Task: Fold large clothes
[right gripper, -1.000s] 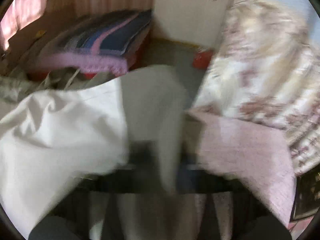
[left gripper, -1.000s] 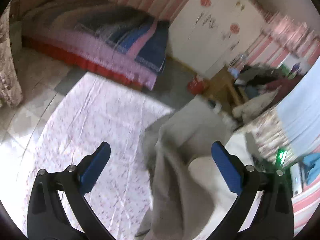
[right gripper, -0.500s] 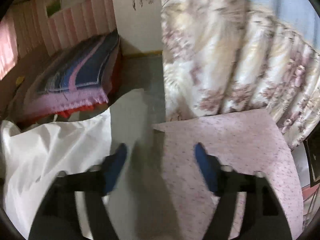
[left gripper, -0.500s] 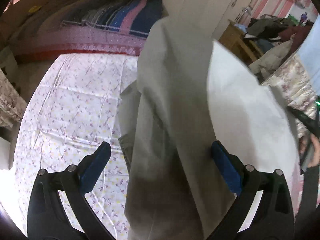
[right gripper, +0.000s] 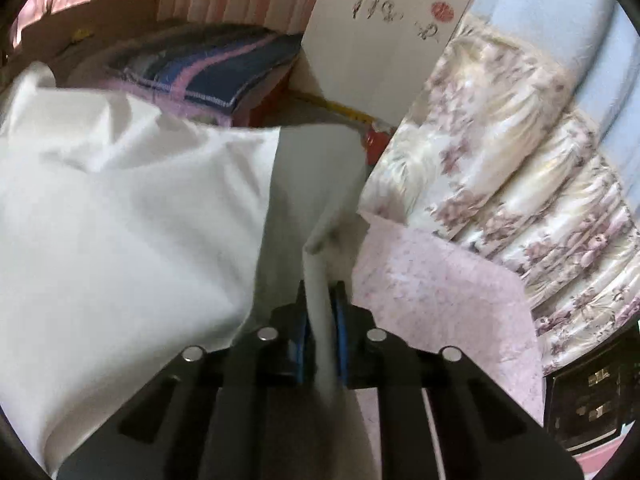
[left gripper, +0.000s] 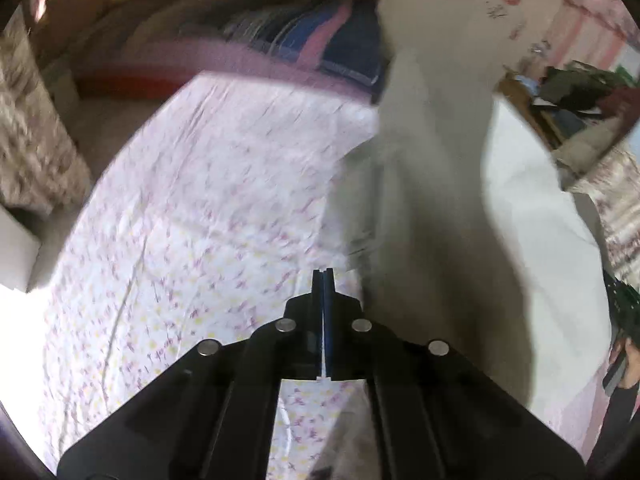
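Smooth white garment (right gripper: 132, 216) pinched in right tongs (right gripper: 320, 300); left tongs (left gripper: 323, 280) closed, empty, over floral sheet (left gripper: 192, 220).

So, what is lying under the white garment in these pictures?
Under the white garment lies the floral sheet, visible to its left in the left wrist view. The part of the sheet directly beneath the cloth is covered, so anything there cannot be seen.

Pale grey-white garment (left gripper: 424, 208) over a white bedsheet (left gripper: 192, 216) dotted with small purple and yellow flowers; black grippers have blue pads (right gripper: 342, 320).
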A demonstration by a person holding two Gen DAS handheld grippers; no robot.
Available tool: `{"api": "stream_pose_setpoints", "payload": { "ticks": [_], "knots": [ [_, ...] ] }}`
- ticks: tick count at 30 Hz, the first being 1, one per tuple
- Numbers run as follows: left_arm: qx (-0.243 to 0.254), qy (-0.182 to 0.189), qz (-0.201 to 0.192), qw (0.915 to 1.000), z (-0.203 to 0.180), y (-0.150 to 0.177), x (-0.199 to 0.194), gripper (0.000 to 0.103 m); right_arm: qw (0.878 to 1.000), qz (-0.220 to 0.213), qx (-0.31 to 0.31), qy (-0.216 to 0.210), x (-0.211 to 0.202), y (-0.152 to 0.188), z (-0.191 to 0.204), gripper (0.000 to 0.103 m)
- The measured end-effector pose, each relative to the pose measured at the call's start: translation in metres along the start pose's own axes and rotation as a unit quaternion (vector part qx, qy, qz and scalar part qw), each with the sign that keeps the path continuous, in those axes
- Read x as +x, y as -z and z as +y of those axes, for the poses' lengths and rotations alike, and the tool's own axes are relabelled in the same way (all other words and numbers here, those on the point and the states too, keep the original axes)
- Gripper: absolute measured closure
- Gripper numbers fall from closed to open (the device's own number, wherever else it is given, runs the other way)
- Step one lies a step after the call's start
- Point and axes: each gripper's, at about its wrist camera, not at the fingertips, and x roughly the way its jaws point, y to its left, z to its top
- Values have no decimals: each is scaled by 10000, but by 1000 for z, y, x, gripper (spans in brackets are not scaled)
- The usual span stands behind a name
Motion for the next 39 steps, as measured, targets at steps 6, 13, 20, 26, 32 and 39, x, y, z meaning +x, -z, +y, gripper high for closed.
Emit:
{"api": "stream_pose_setpoints", "payload": {
  "ticks": [6,13,20,26,32,39],
  "knots": [
    [56,-488,-590,9971,1,5,-38,22,9972,-137,536,-502,-10,8,-29,45],
    [493,-132,-1042,9933,-38,26,-75,3,9758,-228,1404,-1663,-27,42,-47,21],
    [659,269,-562,9959,-52,55,-33,3,9697,-378,1623,-1787,-32,75,-57,5],
    [413,681,-263,9965,-52,67,-2,3,9454,-25,2301,-2309,-6,93,-65,4],
    [763,501,-330,9953,-68,79,1,3,9411,-79,2282,-2492,-1,98,-46,3],
    [1419,-11,-240,9896,-97,79,8,21,9653,-80,1295,-2268,-10,88,-17,40]
  ]
}}
